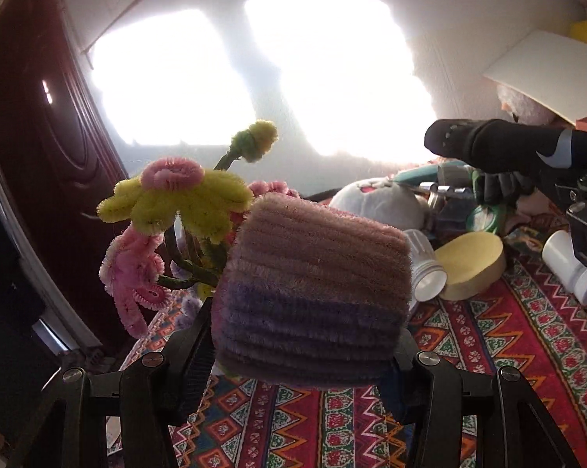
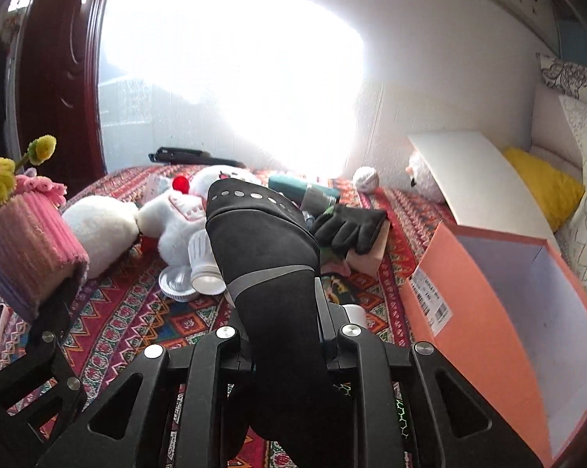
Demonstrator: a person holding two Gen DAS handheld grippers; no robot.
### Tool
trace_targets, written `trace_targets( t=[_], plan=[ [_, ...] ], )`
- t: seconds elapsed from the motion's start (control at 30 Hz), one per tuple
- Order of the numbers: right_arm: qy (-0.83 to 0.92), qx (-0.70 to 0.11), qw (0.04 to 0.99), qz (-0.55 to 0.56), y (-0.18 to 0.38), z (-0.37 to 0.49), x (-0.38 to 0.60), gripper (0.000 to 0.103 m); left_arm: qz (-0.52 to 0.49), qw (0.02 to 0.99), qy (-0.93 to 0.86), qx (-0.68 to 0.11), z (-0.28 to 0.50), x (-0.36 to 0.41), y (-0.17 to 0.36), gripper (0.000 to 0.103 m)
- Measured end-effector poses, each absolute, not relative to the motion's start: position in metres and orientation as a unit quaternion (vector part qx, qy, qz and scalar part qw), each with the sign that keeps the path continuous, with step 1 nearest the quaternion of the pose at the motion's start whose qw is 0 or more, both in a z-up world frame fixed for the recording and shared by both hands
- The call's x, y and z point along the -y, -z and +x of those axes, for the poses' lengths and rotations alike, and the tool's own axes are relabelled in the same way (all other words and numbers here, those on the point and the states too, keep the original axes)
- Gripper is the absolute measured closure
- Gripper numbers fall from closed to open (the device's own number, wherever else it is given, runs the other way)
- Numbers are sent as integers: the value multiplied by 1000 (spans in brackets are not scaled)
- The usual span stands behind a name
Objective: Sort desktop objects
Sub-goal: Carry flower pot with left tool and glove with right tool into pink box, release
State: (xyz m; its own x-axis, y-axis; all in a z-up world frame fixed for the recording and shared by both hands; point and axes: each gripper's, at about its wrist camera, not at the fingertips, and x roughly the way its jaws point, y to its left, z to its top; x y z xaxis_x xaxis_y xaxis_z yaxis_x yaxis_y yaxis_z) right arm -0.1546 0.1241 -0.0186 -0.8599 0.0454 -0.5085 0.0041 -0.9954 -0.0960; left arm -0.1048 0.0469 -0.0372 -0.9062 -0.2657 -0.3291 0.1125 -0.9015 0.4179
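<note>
Left wrist view puts my left gripper right at the bottom edge, its two black fingers clamped on the sides of a fuzzy pink-and-purple pipe-cleaner pot, held tilted above the patterned red tablecloth. Yellow and pink pipe-cleaner flowers spill out of the pot to the left. Beyond it lie a white plastic bottle on its side and a round yellow sponge, touching each other.

On the right wrist view, my right gripper pinches a black glove with a grey stripe, which stands up between the fingers and blocks much of what lies ahead. Behind the glove I see a white plush toy, a second black glove and a dark green bottle. An open orange cardboard box sits to the right, near the glove, its white lid leaning behind it.
</note>
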Motion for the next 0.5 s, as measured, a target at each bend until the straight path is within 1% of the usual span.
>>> trace_targets(
  t=[0.17,0.3,0.5],
  plan=[
    [-979,60,22,-193,-16,-117,-124,84,170,79,962,198,-76,-76,16,42],
    [-986,73,53,-138,-35,-87,-133,85,153,61,966,198,-55,-102,-1,42],
    [-988,66,100,-95,-53,-50,-176,85,133,24,970,202,-30,-149,-21,42]
  ],
)
